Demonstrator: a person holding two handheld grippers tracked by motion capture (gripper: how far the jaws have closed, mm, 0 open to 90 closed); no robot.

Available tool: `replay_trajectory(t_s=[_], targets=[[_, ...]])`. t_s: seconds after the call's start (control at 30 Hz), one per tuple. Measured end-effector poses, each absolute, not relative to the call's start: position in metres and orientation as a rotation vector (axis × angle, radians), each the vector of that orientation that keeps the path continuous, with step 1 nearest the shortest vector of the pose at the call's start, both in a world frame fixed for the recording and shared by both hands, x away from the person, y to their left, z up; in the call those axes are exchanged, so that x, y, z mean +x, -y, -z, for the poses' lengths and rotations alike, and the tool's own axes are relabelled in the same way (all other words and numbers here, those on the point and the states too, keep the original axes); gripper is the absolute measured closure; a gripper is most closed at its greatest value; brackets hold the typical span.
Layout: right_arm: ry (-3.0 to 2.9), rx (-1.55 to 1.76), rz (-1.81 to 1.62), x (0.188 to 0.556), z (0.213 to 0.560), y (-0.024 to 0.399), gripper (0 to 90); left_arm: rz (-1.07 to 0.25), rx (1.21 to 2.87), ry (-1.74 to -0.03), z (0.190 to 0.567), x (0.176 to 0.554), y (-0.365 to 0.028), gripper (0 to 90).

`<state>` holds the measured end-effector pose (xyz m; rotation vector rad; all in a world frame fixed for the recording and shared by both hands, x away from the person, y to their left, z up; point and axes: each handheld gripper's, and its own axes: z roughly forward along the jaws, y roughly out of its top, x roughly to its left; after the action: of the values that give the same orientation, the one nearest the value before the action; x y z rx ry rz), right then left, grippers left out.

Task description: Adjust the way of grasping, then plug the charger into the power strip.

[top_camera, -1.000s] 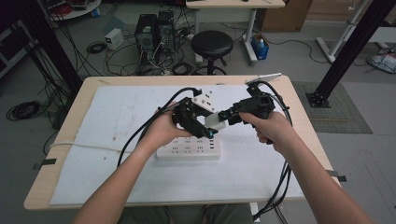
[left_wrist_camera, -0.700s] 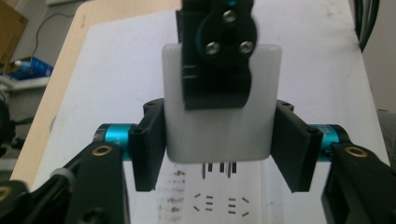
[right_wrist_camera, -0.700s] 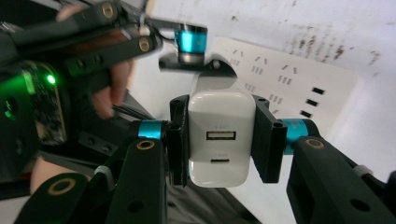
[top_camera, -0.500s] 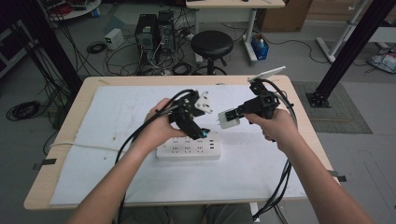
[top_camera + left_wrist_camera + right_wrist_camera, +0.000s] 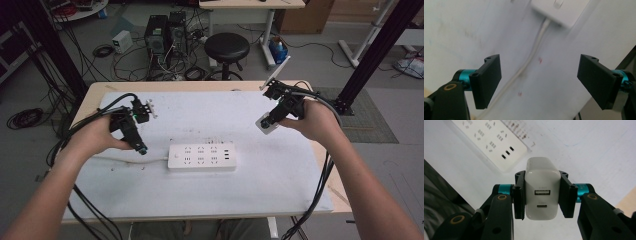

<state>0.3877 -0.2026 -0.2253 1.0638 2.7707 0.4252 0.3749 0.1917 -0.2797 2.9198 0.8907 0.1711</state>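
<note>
Two grippers hang over a table (image 5: 300,200) spread with a white sheet, its wooden edge bare along the far and right sides. In the high view a white strip (image 5: 201,157) lies flat near the middle of the sheet, its cord (image 5: 130,159) running off to the left. The left gripper (image 5: 134,134) is held above the sheet at the left, its tip just over the cord. The right gripper (image 5: 272,116) is held at the right, well apart from the strip, with a white charger (image 5: 266,124) at its tip. Black cables trail from both off the near edge. Beyond the table the grey floor carries a black stool (image 5: 226,47), computer towers (image 5: 165,32), loose cables and a blue bottle (image 5: 278,51); a black post (image 5: 372,52) slants up at the right.

In the left gripper view the left gripper's (image 5: 539,80) jaws stand wide apart and hold nothing. Between them the sheet shows faint smudges and two small red marks, with the cord (image 5: 529,61) running up to the end of the strip (image 5: 560,11).

In the right gripper view the right gripper's (image 5: 541,195) jaws are clamped on the charger's (image 5: 541,187) two sides, its two ports facing the camera. Past it lie the strip (image 5: 490,141) and the marked sheet, with wood at the lower right.
</note>
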Motion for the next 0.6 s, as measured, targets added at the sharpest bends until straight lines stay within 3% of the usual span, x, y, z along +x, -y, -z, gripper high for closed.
replay_trajectory(t_s=[0.2, 0.6], targets=[[-2.806, 0.920, -0.306, 0.387, 0.221, 0.197, 62.3, -0.137, 2.887, -0.990, 0.279, 0.375, -0.219, 17.0], [-2.863, 0.750, -0.240, 0.393, 0.230, 0.172, 62.2, -0.151, 2.852, -0.931, 0.270, 0.369, -0.222, 16.9]])
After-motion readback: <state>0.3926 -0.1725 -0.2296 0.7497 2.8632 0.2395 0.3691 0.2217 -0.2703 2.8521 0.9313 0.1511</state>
